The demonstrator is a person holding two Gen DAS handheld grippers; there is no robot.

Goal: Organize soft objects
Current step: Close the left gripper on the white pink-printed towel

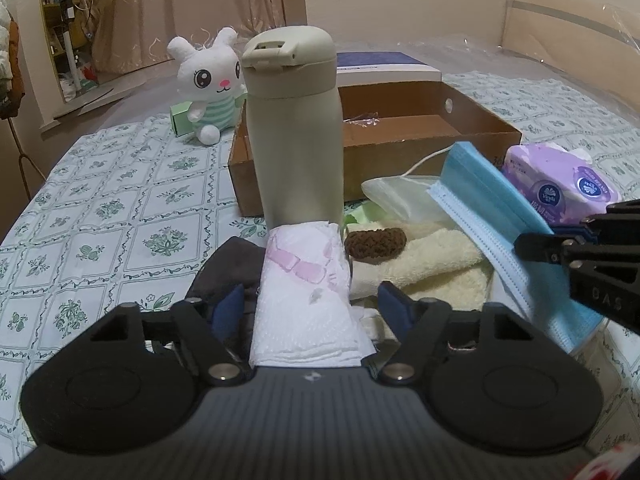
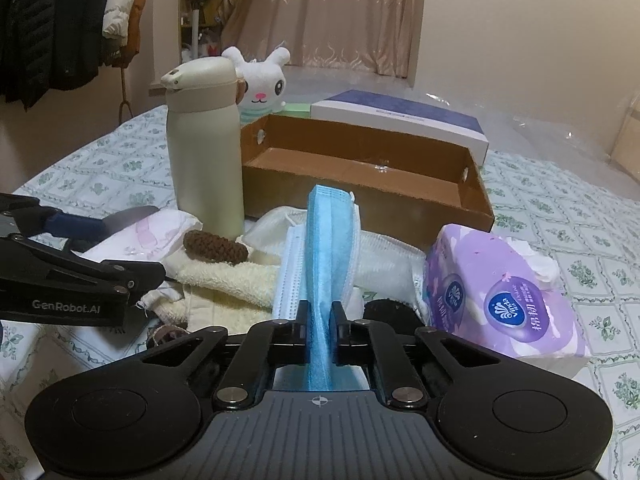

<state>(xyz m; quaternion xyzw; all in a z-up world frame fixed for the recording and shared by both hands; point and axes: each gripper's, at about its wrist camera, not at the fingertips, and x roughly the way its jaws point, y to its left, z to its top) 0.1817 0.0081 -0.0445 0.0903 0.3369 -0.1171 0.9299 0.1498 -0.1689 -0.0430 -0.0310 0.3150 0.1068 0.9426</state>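
Right gripper (image 2: 320, 320) pinching masks (image 2: 324, 240), left gripper (image 1: 310, 296) spread astride pad (image 1: 308, 300): lift masks level into box (image 2: 476, 204), frame centre.

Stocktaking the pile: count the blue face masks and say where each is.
1 blue pleated face mask seen for certain, pinched on edge in the right gripper, above the cream towel. More may be stacked with it or hidden beneath.

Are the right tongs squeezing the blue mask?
Touching. In the right wrist view, the right tongs are shut on the blue mask, with both pads pressing its folded layers and no gap showing.
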